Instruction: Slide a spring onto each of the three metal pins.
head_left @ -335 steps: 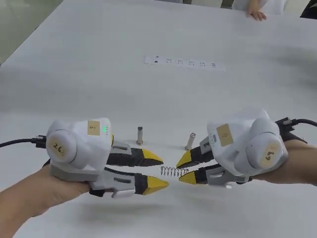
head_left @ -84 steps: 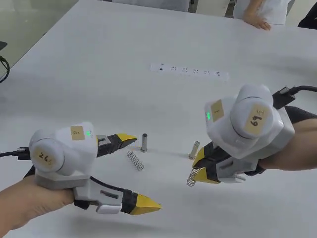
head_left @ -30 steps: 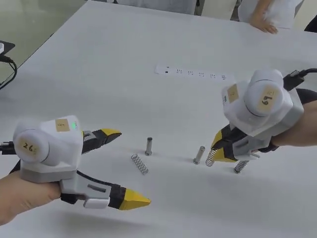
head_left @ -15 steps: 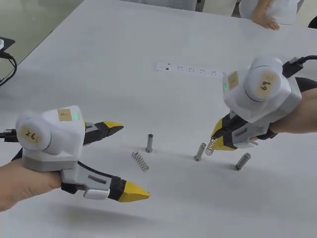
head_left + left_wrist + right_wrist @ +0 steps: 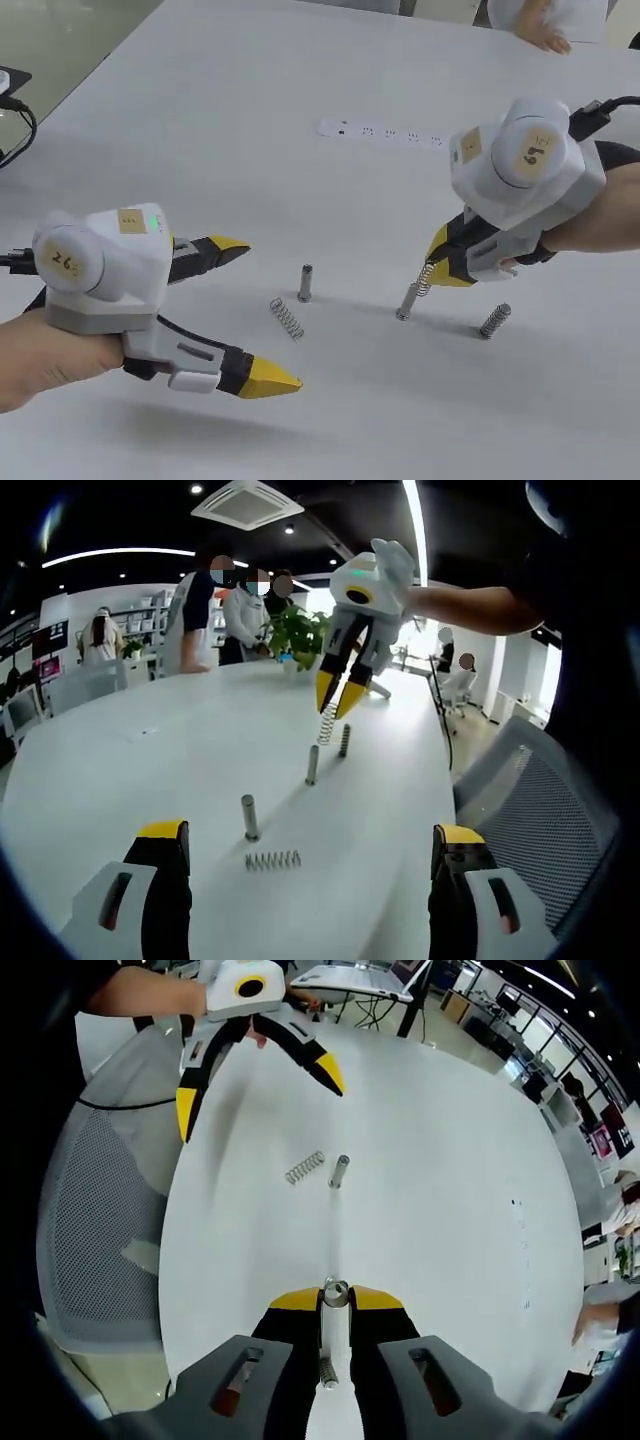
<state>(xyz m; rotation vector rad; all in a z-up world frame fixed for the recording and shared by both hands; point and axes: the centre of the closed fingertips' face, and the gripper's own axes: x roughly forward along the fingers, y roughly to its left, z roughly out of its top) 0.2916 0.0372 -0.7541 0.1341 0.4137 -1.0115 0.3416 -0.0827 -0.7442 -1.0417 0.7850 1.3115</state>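
All the work lies on a white table (image 5: pixel 200 110). The left gripper (image 5: pixel 250 312) hangs well left of the middle pin (image 5: pixel 407 300), its jaws spread wide with nothing between them. The right gripper (image 5: pixel 445 270) is just above and right of the middle pin, its jaws pressed together on the held spring (image 5: pixel 427 279). Left of the middle pin stands the left pin (image 5: pixel 305 283), which is bare. Right of it, the right pin (image 5: pixel 493 320) wears a spring.

The step in hand, I judge, is to thread the held spring over the middle pin. To do it well, the spring should first come upright, in line with the pin, because now it hangs slanted. The lower ring should be centred on the pin top before going down. The descent should be slow, since a side push may tip the pin. The jaws should release only when the coils are around the pin.

The held spring is pinched by its upper end and sticks out below the jaws. Its lower end is at the top of the middle pin, but I cannot tell if it is over it. The loose spring (image 5: pixel 286 318) lies flat left of the middle pin, just beside the left pin.
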